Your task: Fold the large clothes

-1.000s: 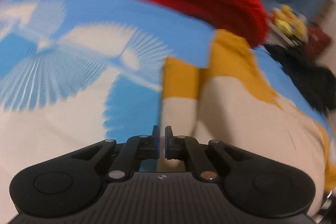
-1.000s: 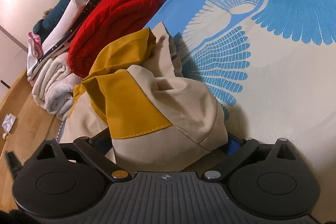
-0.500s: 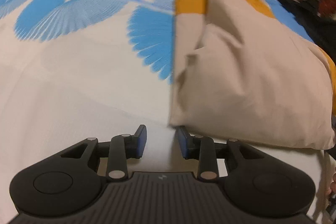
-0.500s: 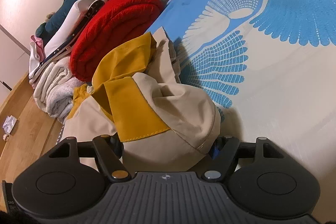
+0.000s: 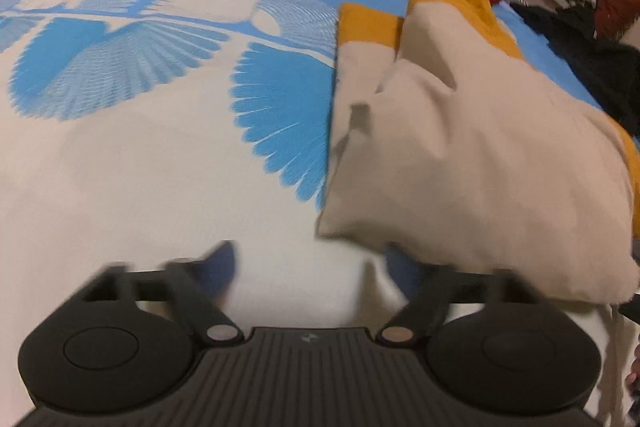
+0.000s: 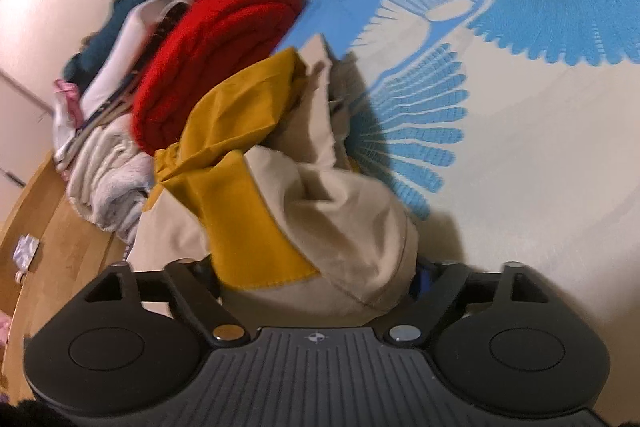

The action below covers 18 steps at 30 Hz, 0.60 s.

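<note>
We see a bedspread [image 5: 120, 187], cream with blue fan-shaped prints, filling most of both views. On it, along its edge by the wooden floor [image 6: 60, 227], lies the beige and mustard garment [image 5: 460, 155], bunched into a loose fold. Beyond it at the same edge sits a folded red knit [image 6: 216, 51], with pale towels [image 6: 104, 183] beside it.

Our left gripper [image 5: 312, 267] has just been opening; its fingers stand wide apart over bare bedspread, the right-hand one at the garment's near corner, nothing clamped. Our right gripper [image 6: 316, 275] has just been opening too, its fingers spread either side of the garment's bulging end; we cannot tell whether they press it.
</note>
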Each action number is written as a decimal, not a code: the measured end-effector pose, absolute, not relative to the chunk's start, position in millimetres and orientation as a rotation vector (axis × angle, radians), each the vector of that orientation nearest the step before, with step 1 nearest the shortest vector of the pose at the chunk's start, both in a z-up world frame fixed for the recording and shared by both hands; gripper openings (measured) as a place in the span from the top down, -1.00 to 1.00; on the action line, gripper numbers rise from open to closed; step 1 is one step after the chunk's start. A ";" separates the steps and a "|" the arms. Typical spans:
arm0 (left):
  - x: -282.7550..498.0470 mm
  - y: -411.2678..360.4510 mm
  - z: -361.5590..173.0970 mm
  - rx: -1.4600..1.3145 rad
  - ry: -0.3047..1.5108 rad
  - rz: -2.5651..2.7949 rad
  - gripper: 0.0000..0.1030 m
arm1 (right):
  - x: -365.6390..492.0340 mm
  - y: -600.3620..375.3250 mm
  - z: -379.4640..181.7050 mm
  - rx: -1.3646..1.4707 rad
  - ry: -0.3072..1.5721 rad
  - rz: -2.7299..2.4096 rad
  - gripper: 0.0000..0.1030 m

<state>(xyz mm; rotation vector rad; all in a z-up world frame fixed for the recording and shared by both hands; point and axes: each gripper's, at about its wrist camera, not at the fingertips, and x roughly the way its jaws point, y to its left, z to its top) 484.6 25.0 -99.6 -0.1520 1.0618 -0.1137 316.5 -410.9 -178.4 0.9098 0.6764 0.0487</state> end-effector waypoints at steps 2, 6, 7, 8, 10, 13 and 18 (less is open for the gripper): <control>460.0 28.2 -82.4 -0.114 1.011 -0.120 -0.79 | 309.9 -414.1 -159.1 0.883 0.692 0.009 -0.80; 395.5 20.7 -41.0 -0.009 0.874 -0.107 -1.00 | 273.5 -391.7 -94.9 0.646 0.623 -0.070 -0.91; 381.0 17.3 -34.3 0.006 0.859 -0.106 -1.00 | 261.5 -375.8 -76.2 0.538 0.614 -0.078 -0.93; 363.5 12.4 -28.1 0.019 0.849 -0.104 -1.00 | 247.8 -359.6 -61.5 0.449 0.582 -0.068 -0.97; 331.6 6.3 -21.3 0.012 0.833 -0.110 -1.00 | 213.9 -319.6 -38.5 0.271 0.514 -0.071 -0.98; 286.8 -2.3 -26.2 -0.014 0.828 -0.124 -1.00 | 160.6 -267.7 -33.3 0.135 0.442 -0.098 -0.99; 243.8 -12.5 -33.2 0.026 0.820 -0.124 -0.99 | 102.3 -221.2 -57.2 0.117 0.456 -0.243 -0.99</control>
